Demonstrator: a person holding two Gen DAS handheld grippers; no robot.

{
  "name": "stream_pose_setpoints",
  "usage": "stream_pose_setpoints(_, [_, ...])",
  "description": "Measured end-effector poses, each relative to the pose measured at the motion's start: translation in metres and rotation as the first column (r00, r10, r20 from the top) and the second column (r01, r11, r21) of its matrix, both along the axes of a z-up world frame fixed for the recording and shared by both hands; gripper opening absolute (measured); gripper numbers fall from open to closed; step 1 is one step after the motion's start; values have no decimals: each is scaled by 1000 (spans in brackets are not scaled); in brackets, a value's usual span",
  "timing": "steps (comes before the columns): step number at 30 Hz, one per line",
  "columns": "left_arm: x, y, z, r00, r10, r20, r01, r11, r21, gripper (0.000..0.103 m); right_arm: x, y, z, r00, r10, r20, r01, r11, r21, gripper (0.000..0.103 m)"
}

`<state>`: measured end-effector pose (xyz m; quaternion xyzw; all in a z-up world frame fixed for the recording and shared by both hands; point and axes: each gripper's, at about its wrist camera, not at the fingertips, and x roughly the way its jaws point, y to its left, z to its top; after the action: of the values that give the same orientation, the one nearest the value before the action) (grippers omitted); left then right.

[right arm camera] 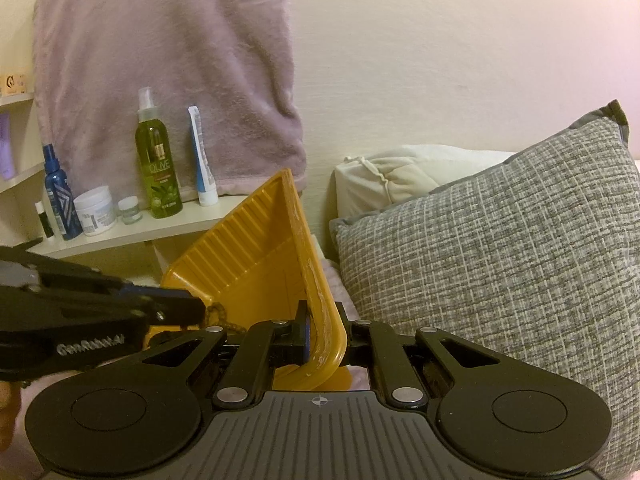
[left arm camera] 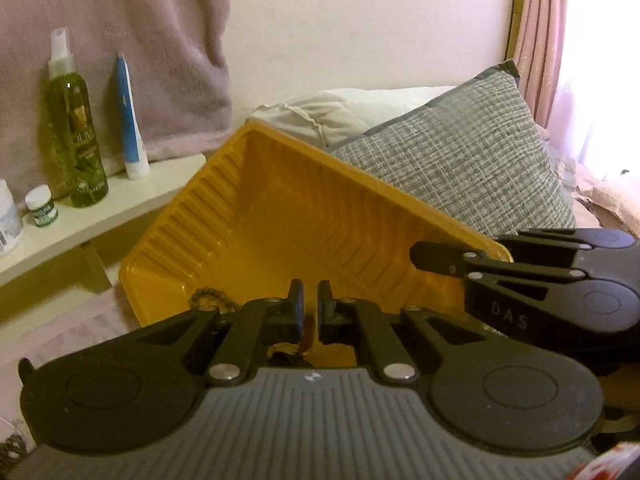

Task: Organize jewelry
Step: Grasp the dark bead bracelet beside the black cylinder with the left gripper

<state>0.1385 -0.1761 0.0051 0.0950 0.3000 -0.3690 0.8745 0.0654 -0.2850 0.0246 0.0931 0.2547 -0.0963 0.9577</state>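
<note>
With the right tool (right arm camera: 324,336) clamped on the tilted yellow tray's (left arm camera: 256,216) rim, the nearly closed, empty left tool (left arm camera: 310,304) should next gather the beaded bracelet (left arm camera: 208,298).

Tilted tray (right arm camera: 256,256) before shelf (right arm camera: 160,226) of bottles (right arm camera: 157,164), cushion (right arm camera: 500,248) to its right.

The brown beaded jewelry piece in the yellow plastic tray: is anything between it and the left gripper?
Nothing visible blocks it. The brown beaded jewelry piece lies in the tilted yellow plastic tray, just left of the left gripper, whose jaws are nearly shut and empty. The right gripper clamps the tray's rim, off to the side.
</note>
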Motion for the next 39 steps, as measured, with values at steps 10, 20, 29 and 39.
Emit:
stream_pose_setpoints(10, [-1,38,6,992,121,26,-120,992,-24,21,0,0,0,1000,-1,0,1,1000,-1,9])
stream_pose_setpoints(20, [-17,134,-8,917,395,58,-396,918,7,21,-1,0,0,1000,-5,-3,5,1000,1,9])
stream_pose_setpoints(29, [-33,212,-39,807,589,48,-590,805,55,22,-1,2,-1,1000,-4,-6,4,1000,-15,9])
stream_pose_setpoints(39, [-30,212,-52,805,589,73,-593,802,66,22,0,2,-1,1000,-2,-9,2,1000,-25,9])
